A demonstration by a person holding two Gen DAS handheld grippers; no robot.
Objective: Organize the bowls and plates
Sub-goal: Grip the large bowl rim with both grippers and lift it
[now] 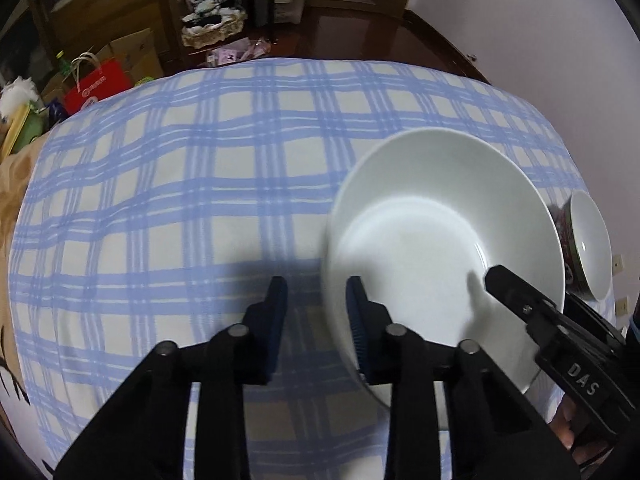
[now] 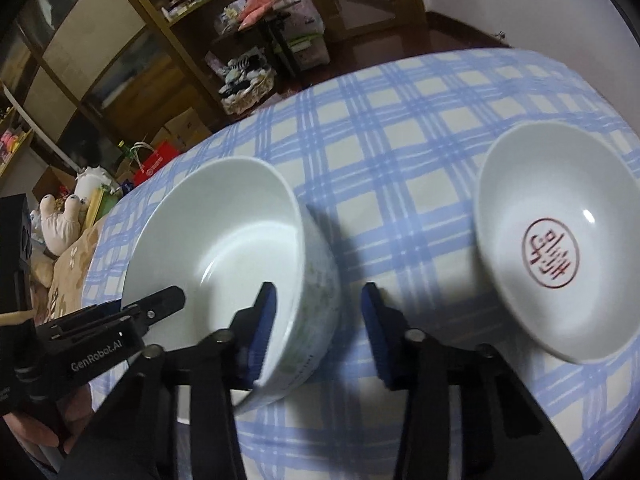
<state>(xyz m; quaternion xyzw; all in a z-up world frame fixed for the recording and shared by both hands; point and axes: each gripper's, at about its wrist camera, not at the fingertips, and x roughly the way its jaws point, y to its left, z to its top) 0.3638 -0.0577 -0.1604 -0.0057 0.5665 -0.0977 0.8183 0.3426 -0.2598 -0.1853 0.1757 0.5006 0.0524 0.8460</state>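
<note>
While both grippers tilt steeply down over a blue-checked tablecloth (image 1: pixel 200 184), the left gripper (image 1: pixel 316 328) straddles the near left rim of a large white bowl (image 1: pixel 432 240), one pad inside, the other outside and apart from the wall, so nothing is clamped. From the right wrist view, the right gripper (image 2: pixel 316 328) straddles the same bowl's (image 2: pixel 224 248) right wall; its inner pad sits against the rim, its outer pad stands clear of the faintly patterned side. Both sets of jaws are partly closed yet grip nothing. Just right of that bowl rests a smaller bowl (image 2: pixel 560 248); only the right view reveals its red round mark. Wooden shelves (image 2: pixel 120 60), a red bag (image 1: pixel 96 86) and a dark polished floor (image 1: pixel 380 36) surround the table.
</note>
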